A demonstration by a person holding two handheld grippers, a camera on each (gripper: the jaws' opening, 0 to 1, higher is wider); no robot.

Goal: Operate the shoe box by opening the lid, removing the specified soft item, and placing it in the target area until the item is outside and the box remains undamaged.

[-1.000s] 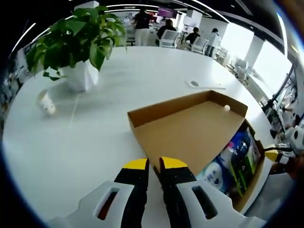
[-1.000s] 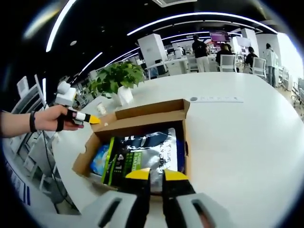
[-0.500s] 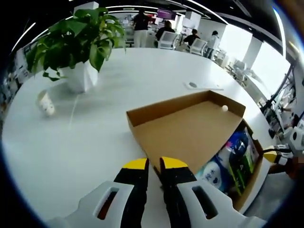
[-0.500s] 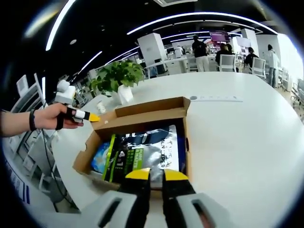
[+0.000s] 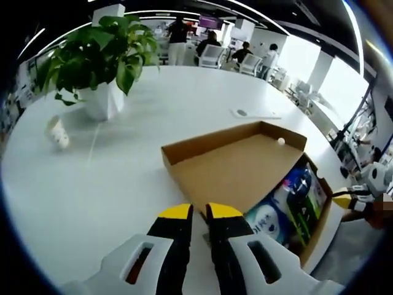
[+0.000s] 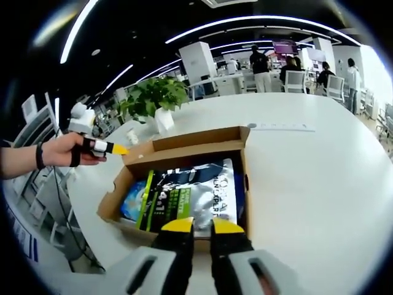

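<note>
The brown shoe box (image 6: 110,206) stands open on the white table (image 5: 92,184). Its lid (image 5: 233,169) is tilted back, with its near corner between the jaws of my left gripper (image 5: 201,212), which is shut on it. Inside lie a silver-and-black soft pack with a green label (image 6: 190,196) and a blue-and-white pack (image 6: 132,203). My right gripper (image 6: 202,226) hovers shut over the box's near wall, holding nothing. In the right gripper view, a hand holds the left gripper (image 6: 113,147) at the lid's left corner. The right gripper (image 5: 347,200) shows beyond the box in the left gripper view.
A potted plant (image 5: 101,61) and a paper cup (image 5: 58,132) stand at the table's far left. A flat white strip (image 5: 255,114) lies beyond the lid. People sit on chairs (image 5: 212,52) at the back. The table edge runs close behind the box.
The right gripper has edged closer over the box, so the packs look larger. The left gripper keeps its hold at the lid's corner; the lid has barely moved.
</note>
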